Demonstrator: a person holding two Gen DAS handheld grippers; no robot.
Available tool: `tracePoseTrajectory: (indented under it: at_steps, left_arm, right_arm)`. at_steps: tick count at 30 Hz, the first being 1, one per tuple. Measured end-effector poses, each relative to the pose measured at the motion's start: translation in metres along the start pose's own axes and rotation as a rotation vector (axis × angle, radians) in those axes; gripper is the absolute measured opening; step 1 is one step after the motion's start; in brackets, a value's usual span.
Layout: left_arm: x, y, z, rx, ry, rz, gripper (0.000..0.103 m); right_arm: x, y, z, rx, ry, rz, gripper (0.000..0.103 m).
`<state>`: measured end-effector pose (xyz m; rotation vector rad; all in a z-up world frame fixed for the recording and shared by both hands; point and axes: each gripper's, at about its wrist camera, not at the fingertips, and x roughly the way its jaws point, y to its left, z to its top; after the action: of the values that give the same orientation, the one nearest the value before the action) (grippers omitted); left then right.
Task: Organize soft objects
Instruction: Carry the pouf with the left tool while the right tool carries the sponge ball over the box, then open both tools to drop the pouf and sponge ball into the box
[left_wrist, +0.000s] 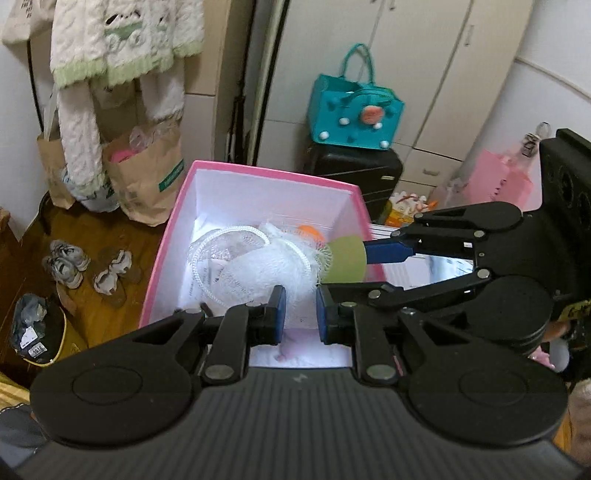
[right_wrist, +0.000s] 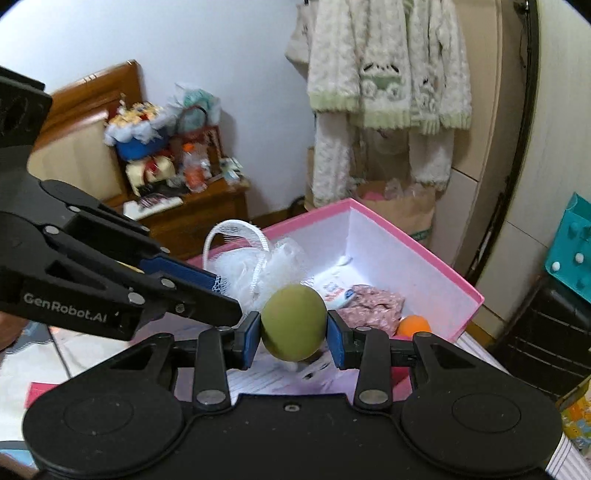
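Two grippers meet over one pink box, each with a soft thing in its grip.

From the left wrist we see our left gripper (left_wrist: 300, 314) pinched on the white mesh pouf (left_wrist: 255, 266), which hangs above the pink box (left_wrist: 168, 236) with its rope loop trailing to the left; the right gripper (left_wrist: 354, 258) reaches in from the right, clamped on the green ball (left_wrist: 345, 258), with an orange ball (left_wrist: 310, 232) lying at the far wall of the box. From the right wrist we see the green ball (right_wrist: 293, 323) squeezed between both blue pads (right_wrist: 335, 338) near the box's near edge, the left gripper (right_wrist: 218, 286) entering from the left with the mesh (right_wrist: 258, 266) in its tips, and pink patterned cloth (right_wrist: 373, 304) lying inside the box.
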<state>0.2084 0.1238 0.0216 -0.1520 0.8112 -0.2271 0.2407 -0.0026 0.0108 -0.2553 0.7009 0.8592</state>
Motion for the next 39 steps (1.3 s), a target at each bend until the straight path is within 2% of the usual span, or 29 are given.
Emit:
tracePoseTrajectory:
  at_steps: [6, 8, 10, 11, 13, 14, 18, 21, 26, 28, 33, 39]
  left_arm:
    - [0.038, 0.020, 0.013, -0.050, 0.012, 0.036, 0.016]
    - [0.047, 0.026, 0.015, -0.057, 0.001, 0.057, 0.017]
    - [0.053, 0.029, 0.016, -0.050, -0.005, 0.090, 0.025]
    - [0.054, 0.029, 0.016, -0.042, -0.001, 0.102, 0.028]
    - [0.054, 0.026, 0.014, -0.009, -0.005, 0.116, 0.043]
    - [0.052, 0.024, 0.013, 0.008, -0.008, 0.119, 0.046]
    - [0.043, 0.018, 0.012, 0.042, -0.015, 0.120, 0.052]
    - [0.031, 0.016, 0.009, 0.048, -0.018, 0.119, 0.058]
    - [0.008, 0.007, 0.003, 0.081, -0.026, 0.133, 0.067]
    - [-0.004, 0.002, 0.000, 0.085, -0.028, 0.139, 0.078]
    - [-0.034, -0.018, -0.006, 0.104, -0.032, 0.211, 0.097]
    - [-0.070, -0.046, -0.021, 0.204, -0.011, 0.191, 0.099]
  right_arm:
    - [0.044, -0.024, 0.013, 0.036, 0.055, -0.019, 0.044]
    - [0.056, -0.032, 0.017, 0.039, 0.091, 0.001, 0.046]
    - [0.067, -0.038, 0.018, 0.043, 0.124, -0.002, 0.055]
    - [0.071, -0.040, 0.016, 0.039, 0.133, -0.013, 0.056]
    - [0.072, -0.043, 0.013, 0.056, 0.130, -0.026, 0.059]
    - [0.070, -0.046, 0.011, 0.077, 0.128, -0.019, 0.059]
    - [0.055, -0.051, 0.005, 0.115, 0.106, -0.022, 0.060]
    - [0.035, -0.050, 0.004, 0.119, 0.071, -0.031, 0.064]
    - [-0.003, -0.045, -0.003, 0.146, 0.031, -0.047, 0.064]
    - [-0.018, -0.041, -0.008, 0.149, 0.023, -0.059, 0.065]
    - [-0.051, -0.027, -0.017, 0.136, 0.012, -0.065, 0.066]
    - [-0.092, -0.012, -0.029, 0.147, 0.008, -0.020, 0.068]
